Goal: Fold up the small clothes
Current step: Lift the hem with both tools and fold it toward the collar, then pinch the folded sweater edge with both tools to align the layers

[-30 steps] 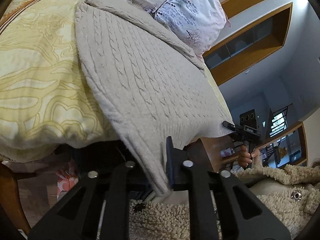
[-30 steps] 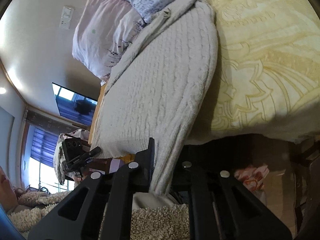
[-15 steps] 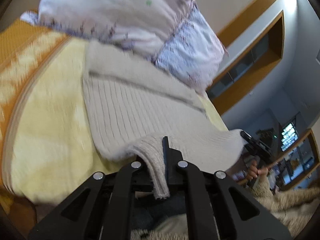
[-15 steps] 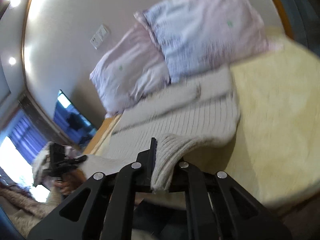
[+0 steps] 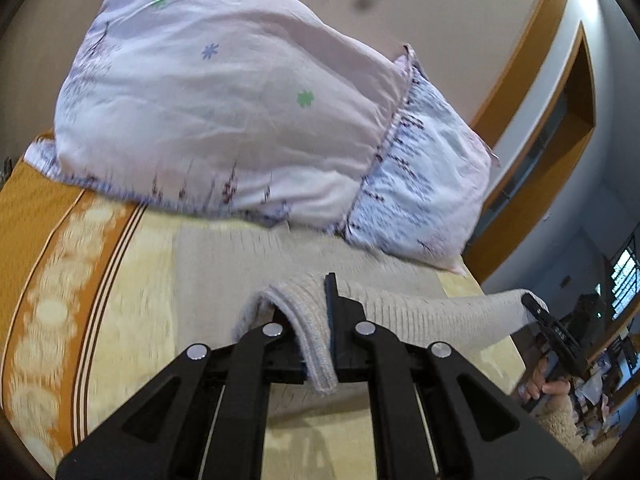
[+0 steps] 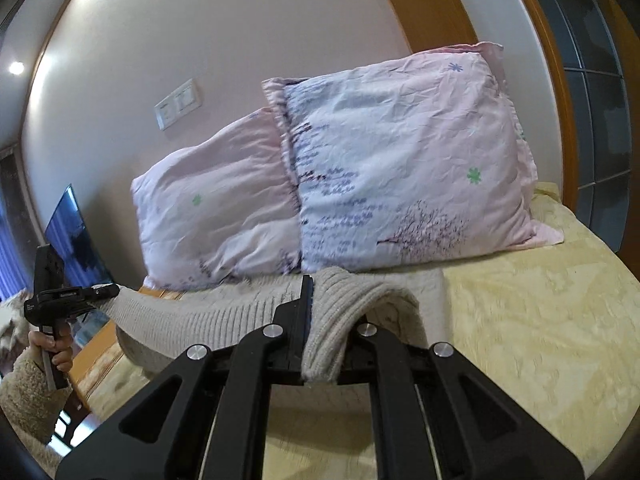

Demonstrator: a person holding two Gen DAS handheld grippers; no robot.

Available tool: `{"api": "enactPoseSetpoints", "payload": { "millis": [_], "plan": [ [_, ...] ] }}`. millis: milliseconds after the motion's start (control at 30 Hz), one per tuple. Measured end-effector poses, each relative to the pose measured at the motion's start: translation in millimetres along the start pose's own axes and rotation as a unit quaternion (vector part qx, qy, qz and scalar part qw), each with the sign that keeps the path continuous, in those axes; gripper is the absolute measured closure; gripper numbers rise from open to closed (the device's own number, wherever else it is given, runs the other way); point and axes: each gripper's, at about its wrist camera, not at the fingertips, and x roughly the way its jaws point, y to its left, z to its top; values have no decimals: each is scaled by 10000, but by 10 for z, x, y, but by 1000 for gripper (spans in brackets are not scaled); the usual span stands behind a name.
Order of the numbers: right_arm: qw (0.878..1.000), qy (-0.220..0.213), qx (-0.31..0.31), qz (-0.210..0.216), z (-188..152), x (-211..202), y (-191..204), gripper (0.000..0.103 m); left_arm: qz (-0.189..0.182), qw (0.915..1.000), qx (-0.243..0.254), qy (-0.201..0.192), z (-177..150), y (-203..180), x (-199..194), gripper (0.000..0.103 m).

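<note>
Cream ribbed knit garment [image 5: 400, 316], held by its near edge above a bed [image 5: 132, 280] with a yellow patterned cover. The left gripper [image 5: 316, 332] has its jaws pressed together on one corner of the hem, the fabric bunched and draped over the black fingers. The right gripper [image 6: 320, 320] pinches the other corner in the same manner, its jaws likewise closed on the knit. Between the two grips the hem runs as a taut, slightly sagging band; the far part of the garment lies flat on the bed cover, reaching to the foot of the pillows.

In the left wrist view the right gripper [image 5: 554, 330] appears at the right edge, with the person's right hand [image 5: 544, 380] around its handle. In the right wrist view the left gripper [image 6: 102, 294] appears at the left edge, with the left hand [image 6: 56, 346] and a fleecy sleeve [image 6: 24, 392] below it.

Two pale pink pillows [image 6: 400, 160] with a floral print lean against the wall at the head of the bed. A switch plate [image 6: 178, 104] is mounted on the wall above them.
</note>
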Motion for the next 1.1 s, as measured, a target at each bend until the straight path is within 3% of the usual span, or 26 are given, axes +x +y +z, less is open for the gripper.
{"api": "enactPoseSetpoints", "payload": {
  "millis": [167, 333, 500, 733, 767, 800, 833, 867, 900, 933, 967, 1067, 1100],
  "plan": [
    [9997, 107, 150, -160, 87, 378, -111, 96, 144, 9997, -155, 85, 242, 105, 440, 97],
    [9960, 679, 439, -382, 17, 936, -329, 96, 272, 9970, -572, 447, 271, 418, 954, 97],
    [9871, 1048, 1033, -631, -47, 1365, -601, 96, 274, 9903, -1094, 818, 256, 709, 1376, 97],
    [9722, 1533, 1488, -956, -100, 1816, -818, 94, 115, 9822, -1597, 985, 240, 930, 1675, 96],
    [9701, 1606, 1545, -958, -96, 1855, -830, 84, 84, 9813, -1645, 992, 245, 941, 1694, 96],
    [9680, 1656, 1643, -928, -74, 1898, -843, 62, 31, 9801, -1731, 970, 257, 960, 1702, 95],
    [9681, 1609, 1703, -883, -44, 1905, -850, 49, -15, 9791, -1805, 934, 266, 970, 1695, 88],
    [9720, 1381, 1696, -855, 8, 1845, -833, 33, -65, 9778, -1918, 843, 289, 990, 1659, 74],
    [9762, 1164, 1600, -891, 53, 1774, -809, 29, -61, 9778, -1968, 717, 317, 1000, 1614, 64],
    [9793, 1031, 1477, -918, 90, 1710, -785, 28, 42, 9786, -1983, 543, 349, 1010, 1532, 48],
    [9812, 977, 1375, -942, 115, 1659, -763, 28, 138, 9795, -1962, 438, 373, 1016, 1472, 44],
    [9831, 972, 1188, -994, 132, 1448, -771, 30, 282, 9826, -1762, 515, 412, 1028, 1283, 48],
    [9818, 1084, 1116, -1092, 100, 1363, -803, 37, 350, 9834, -1673, 609, 386, 1026, 1230, 50]
  ]
}}
